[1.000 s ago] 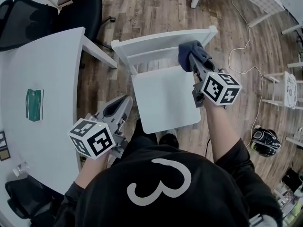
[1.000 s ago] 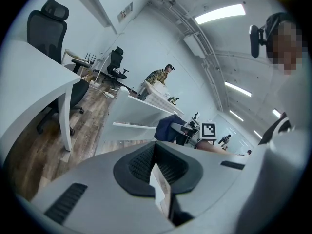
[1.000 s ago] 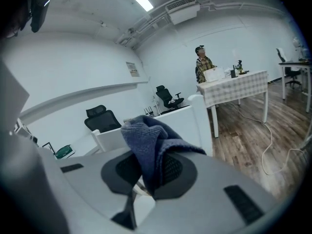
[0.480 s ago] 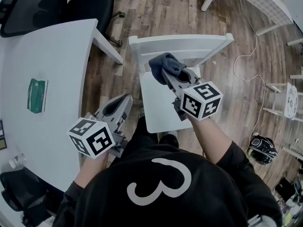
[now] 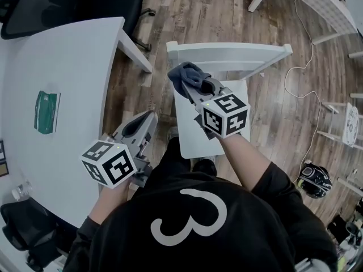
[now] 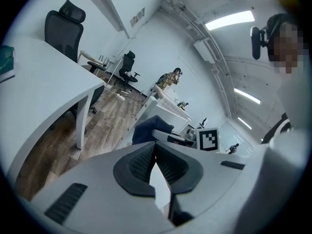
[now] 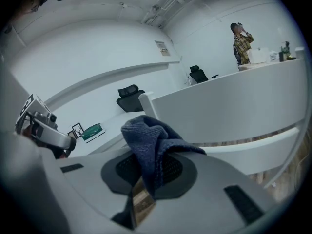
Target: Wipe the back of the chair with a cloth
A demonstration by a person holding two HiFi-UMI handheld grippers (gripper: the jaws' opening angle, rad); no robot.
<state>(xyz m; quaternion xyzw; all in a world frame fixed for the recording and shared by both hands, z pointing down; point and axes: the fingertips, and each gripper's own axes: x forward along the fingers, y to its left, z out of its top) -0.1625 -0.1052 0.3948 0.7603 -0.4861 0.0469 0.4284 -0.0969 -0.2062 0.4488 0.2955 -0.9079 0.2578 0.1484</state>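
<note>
At the left end of the chair back [image 5: 244, 53], close to its corner post, the right gripper [image 5: 198, 89] is holding a dark blue cloth [image 5: 187, 73]. Its fingers [image 7: 176, 168] are clamping down on a bunched fold, and a loose wad is standing out beyond the tips. That wad looks to be touching the rail or sitting just beside it; contact cannot be confirmed.

The left gripper [image 5: 147, 119] is hanging low near the edge of the white table [image 5: 62, 78], well apart from the chair. Its fingers [image 6: 139, 162] are pressing together with nothing between them.

The cloth is looking soft, light and limp, with a nubby weave that should be dragging well on paint. It is likely to be folding and creeping under pressure, so the hold is best taken deep in the pads on a doubled fold, as is happening now, leaving enough wad forward to be cushioning the tips.

The chair back is reading as stiff, smooth and painted white. A chair this slight may be sliding on the wooden floor [image 5: 198, 10] if pushed hard, and the free gripper could be steadying the seat [image 5: 195, 137].
</note>
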